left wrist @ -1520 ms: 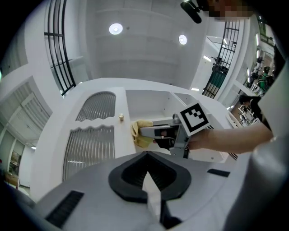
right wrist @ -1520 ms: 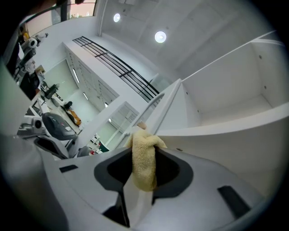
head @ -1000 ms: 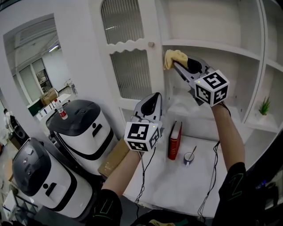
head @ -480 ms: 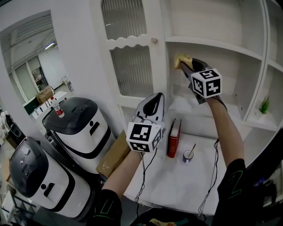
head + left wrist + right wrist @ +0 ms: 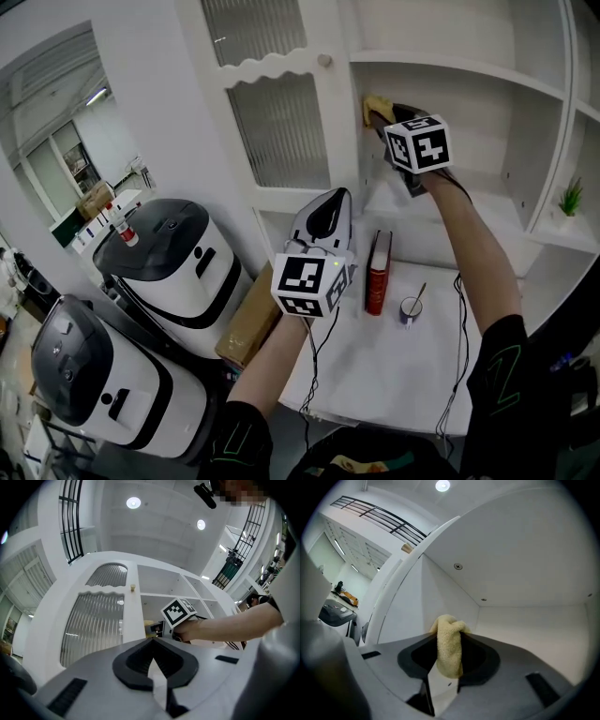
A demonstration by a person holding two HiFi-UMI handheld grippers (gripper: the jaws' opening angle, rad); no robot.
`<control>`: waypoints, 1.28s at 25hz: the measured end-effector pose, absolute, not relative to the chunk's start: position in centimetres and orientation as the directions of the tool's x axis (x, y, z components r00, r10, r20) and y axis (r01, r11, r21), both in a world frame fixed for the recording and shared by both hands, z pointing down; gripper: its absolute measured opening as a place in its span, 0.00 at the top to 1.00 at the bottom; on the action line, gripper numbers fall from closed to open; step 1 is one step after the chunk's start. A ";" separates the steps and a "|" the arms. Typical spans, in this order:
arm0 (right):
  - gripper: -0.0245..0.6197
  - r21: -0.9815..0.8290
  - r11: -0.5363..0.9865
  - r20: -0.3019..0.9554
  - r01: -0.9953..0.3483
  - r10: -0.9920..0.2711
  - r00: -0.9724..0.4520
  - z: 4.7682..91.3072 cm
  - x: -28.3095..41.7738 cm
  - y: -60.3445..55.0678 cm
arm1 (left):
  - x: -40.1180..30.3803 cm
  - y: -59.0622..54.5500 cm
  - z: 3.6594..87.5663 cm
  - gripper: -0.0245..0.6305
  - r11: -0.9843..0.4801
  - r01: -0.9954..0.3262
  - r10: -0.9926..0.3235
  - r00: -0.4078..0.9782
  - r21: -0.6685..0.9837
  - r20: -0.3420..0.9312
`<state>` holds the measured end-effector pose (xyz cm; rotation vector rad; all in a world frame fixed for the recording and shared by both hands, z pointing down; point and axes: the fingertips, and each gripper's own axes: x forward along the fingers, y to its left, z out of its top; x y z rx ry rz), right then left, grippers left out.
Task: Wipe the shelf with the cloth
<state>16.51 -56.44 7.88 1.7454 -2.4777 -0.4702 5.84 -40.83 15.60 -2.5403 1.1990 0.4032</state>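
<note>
- Head view: the right hand-held gripper (image 5: 382, 114) is at upper centre, reaching into the white cabinet's compartment under the upper shelf (image 5: 450, 64). It is deeper in than a second ago, when it hung in front of the shelf's front edge.
- Its jaws are clenched on the yellow cloth (image 5: 375, 103), which now sits close to the compartment's left inner wall. Less of it shows than before.
- Right gripper view: the cloth stands pinched between the jaws, folded over at its top, with the compartment's back corner behind it.
- The left hand-held gripper (image 5: 337, 195) stays at mid-frame, pointing up, its jaws pressed together on nothing.
- Lower in the frame, the red book (image 5: 378, 274) and the cup (image 5: 411, 307) stand on the tabletop (image 5: 366, 375) as before.
</note>
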 end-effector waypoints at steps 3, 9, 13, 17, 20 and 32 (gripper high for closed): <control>0.78 0.316 0.313 -0.097 -0.896 -0.928 -0.359 7.9 15.5 -56.1 | 5.5 -40.8 15.8 0.96 -0.614 -0.779 -0.698 0.610 -0.123 -0.376; 0.78 0.410 0.382 -0.026 -0.828 -0.903 -0.430 9.3 14.5 -54.4 | 5.8 -40.5 15.7 0.96 -0.623 -0.768 -0.682 0.625 -0.147 -0.380; 0.78 0.474 0.374 -0.008 -0.797 -0.903 -0.429 9.6 14.0 -53.3 | 6.1 -40.8 16.3 0.96 -0.635 -0.760 -0.681 0.635 -0.139 -0.365; 0.78 0.498 0.368 -0.017 -0.785 -0.901 -0.433 9.2 13.3 -51.7 | 5.8 -41.3 16.6 0.96 -0.625 -0.769 -0.690 0.624 -0.132 -0.368; 0.78 0.516 0.360 -0.023 -0.777 -0.901 -0.433 9.2 12.9 -50.8 | 6.2 -40.9 16.2 0.96 -0.602 -0.780 -0.688 0.615 -0.170 -0.385; 0.78 0.438 0.436 -0.052 -0.786 -0.861 -0.506 9.4 11.8 -46.7 | 8.8 -40.4 16.0 0.96 -0.650 -0.745 -0.655 0.649 -0.148 -0.388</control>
